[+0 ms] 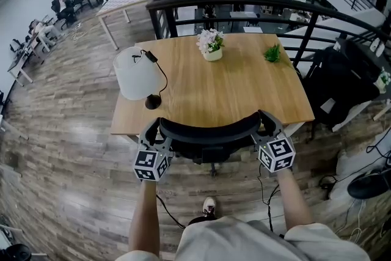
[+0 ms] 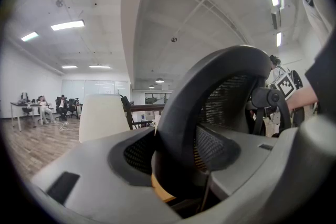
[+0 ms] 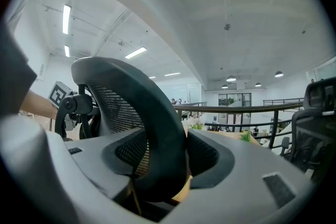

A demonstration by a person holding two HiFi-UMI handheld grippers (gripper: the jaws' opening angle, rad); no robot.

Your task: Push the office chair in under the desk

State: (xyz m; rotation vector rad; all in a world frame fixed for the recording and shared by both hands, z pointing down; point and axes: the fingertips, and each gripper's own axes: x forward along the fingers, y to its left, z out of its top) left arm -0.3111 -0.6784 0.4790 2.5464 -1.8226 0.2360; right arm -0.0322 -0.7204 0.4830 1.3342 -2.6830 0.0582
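Observation:
The black mesh office chair (image 1: 211, 129) stands at the near edge of the wooden desk (image 1: 244, 91), its seat hidden under the desktop. My left gripper (image 1: 157, 139) is shut on the left end of the backrest's top rim. At the rim's right end, my right gripper (image 1: 265, 129) holds it the same way. In the left gripper view the curved rim (image 2: 210, 92) runs between the jaws of the left gripper (image 2: 176, 165). The right gripper view shows the rim (image 3: 142, 107) clamped in the right gripper (image 3: 157, 165).
On the desk are a white lamp (image 1: 135, 73), a white flower pot (image 1: 211, 44) and a small green plant (image 1: 272, 54). A black railing (image 1: 244, 4) runs behind the desk. A dark chair (image 1: 342, 85) stands to the right; cables (image 1: 266, 192) lie on the floor.

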